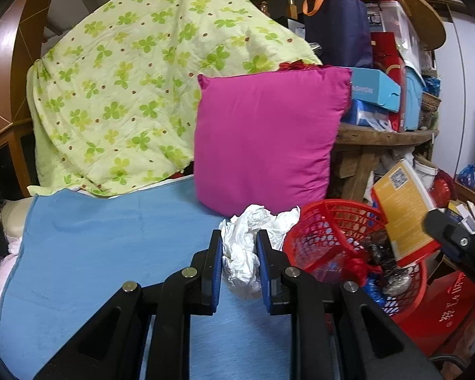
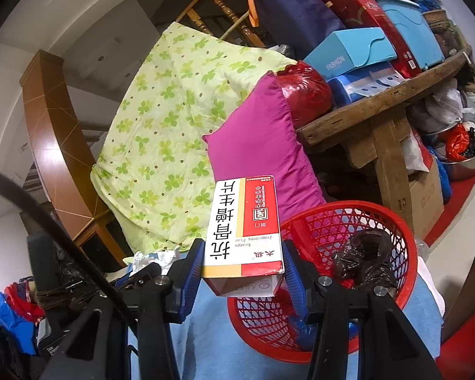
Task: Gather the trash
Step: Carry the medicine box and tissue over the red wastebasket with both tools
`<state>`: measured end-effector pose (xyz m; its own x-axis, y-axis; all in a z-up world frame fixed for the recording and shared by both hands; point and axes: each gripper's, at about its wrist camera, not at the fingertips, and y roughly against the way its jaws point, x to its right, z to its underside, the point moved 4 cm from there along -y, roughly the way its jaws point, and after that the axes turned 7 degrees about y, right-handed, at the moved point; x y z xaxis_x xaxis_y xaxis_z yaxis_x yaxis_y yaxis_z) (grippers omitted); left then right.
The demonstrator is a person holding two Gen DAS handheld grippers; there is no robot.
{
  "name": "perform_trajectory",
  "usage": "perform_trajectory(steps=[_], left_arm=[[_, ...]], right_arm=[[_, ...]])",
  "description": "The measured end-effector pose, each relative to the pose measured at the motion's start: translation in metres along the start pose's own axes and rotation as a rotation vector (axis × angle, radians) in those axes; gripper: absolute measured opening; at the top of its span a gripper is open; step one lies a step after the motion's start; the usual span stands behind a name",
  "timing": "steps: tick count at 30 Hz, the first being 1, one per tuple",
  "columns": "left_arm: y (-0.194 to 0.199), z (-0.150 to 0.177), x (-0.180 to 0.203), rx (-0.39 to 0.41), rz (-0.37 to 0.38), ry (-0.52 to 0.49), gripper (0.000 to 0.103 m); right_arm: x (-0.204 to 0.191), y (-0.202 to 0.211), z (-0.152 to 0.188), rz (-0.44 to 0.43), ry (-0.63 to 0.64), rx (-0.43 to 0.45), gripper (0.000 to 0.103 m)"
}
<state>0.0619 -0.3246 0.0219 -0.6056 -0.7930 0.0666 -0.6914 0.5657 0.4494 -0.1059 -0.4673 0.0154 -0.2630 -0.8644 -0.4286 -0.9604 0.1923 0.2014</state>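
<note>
In the left wrist view, my left gripper point(image 1: 240, 247) is shut on a crumpled white paper wad point(image 1: 248, 240) just above the blue cloth point(image 1: 104, 253), left of the red mesh basket point(image 1: 332, 231). In the right wrist view, my right gripper point(image 2: 242, 262) is shut on a white, red and yellow medicine box point(image 2: 245, 224), held at the basket's point(image 2: 326, 221) left rim. The box also shows in the left wrist view point(image 1: 402, 209), over the basket. The basket holds a dark plastic bag point(image 2: 364, 259) and other wrappers.
A magenta pillow point(image 1: 269, 133) and a green clover-print quilt point(image 1: 136, 88) stand behind the blue cloth. A wooden table point(image 2: 380, 101) piled with boxes and bags is to the right. Clutter sits on the floor beneath it.
</note>
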Motion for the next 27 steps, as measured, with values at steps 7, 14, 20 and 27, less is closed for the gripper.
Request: perform_trajectory(steps=[7, 14, 20, 27], left_arm=[[-0.003, -0.001, 0.009, -0.01, 0.053, 0.017, 0.022], [-0.005, -0.001, 0.014, -0.008, 0.119, 0.041, 0.022], [-0.007, -0.001, 0.021, 0.003, 0.208, 0.055, 0.022], [-0.01, 0.003, 0.035, 0.003, 0.287, 0.046, 0.022]], right_arm=[[0.01, 0.001, -0.003, 0.017, -0.021, 0.011, 0.051], [0.018, 0.003, -0.004, 0.04, -0.045, 0.027, 0.051], [0.027, 0.006, -0.007, 0.066, -0.07, 0.049, 0.051], [0.033, 0.009, -0.009, 0.085, -0.088, 0.058, 0.052]])
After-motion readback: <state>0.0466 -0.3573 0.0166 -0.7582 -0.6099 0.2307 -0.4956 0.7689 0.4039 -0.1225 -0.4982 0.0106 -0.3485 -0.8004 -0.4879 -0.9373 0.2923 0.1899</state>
